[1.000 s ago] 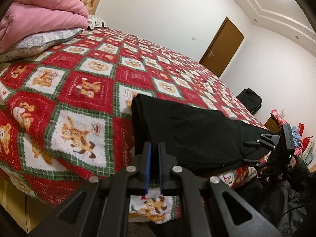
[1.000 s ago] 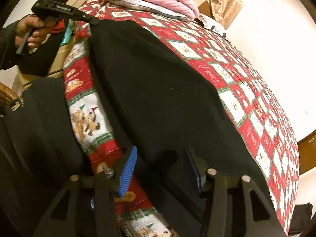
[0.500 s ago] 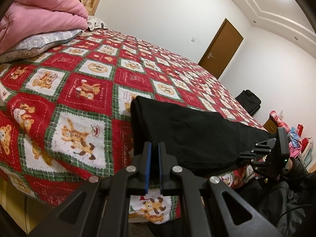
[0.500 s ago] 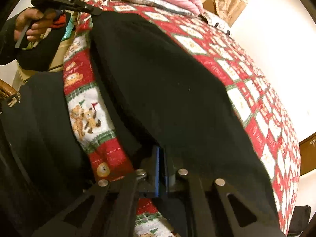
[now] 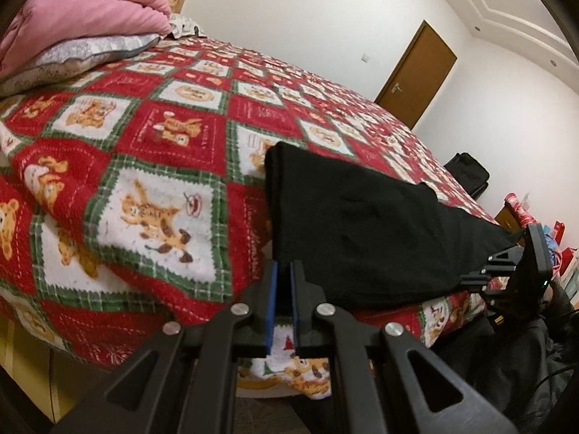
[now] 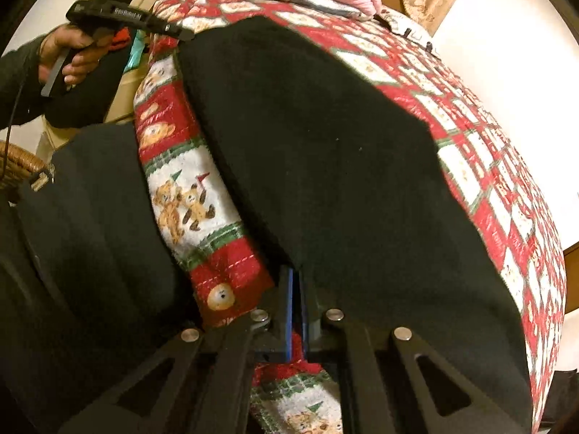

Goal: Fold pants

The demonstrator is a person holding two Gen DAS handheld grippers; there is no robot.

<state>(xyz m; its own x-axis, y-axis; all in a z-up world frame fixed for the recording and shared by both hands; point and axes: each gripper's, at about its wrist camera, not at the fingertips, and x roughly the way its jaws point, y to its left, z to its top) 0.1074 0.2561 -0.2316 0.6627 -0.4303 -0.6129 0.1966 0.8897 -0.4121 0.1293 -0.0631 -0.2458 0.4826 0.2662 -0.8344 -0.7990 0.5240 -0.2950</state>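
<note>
Both tools pinch the pants at the bed's near edge

The black pants (image 5: 347,231) lie flat on the red teddy-bear blanket (image 5: 152,152), along the bed's edge. The left tool (image 5: 283,282) is clamped on 1 end's near corner; the right tool (image 6: 297,289) grips the other end's edge. A pink quilt (image 5: 79,18) sits at the headboard.

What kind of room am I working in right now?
Most likely a home bedroom: a large bed under a red teddy-bear blanket, a pink comforter stacked on a grey pillow, and a wooden door.
</note>
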